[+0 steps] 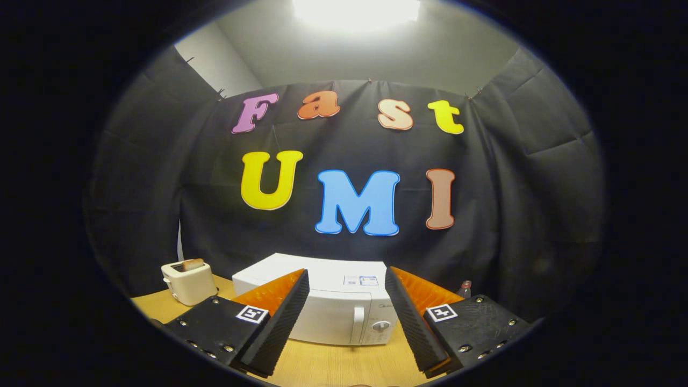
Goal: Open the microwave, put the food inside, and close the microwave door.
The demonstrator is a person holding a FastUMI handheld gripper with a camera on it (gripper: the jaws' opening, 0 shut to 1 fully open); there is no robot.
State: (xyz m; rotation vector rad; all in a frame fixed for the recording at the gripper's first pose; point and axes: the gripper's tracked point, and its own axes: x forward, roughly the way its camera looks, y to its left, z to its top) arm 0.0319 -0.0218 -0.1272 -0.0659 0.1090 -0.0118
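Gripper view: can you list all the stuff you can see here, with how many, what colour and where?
microwave: one, white, door shut, on the table just beyond the jaws, seen between them
microwave handle: one, white, upright on the door beside the control panel
microwave knob: one, white, on the panel next to the handle
toaster: one, cream, on the table beside the microwave, with a slice of toast sticking out of the top
bottle: one, small, with a red top, behind the microwave's other side; too hidden to say more
table: one, light wood, under everything
ceiling light: one, bright white, overhead
gripper: one, jaws open and holding nothing, aimed at the microwave
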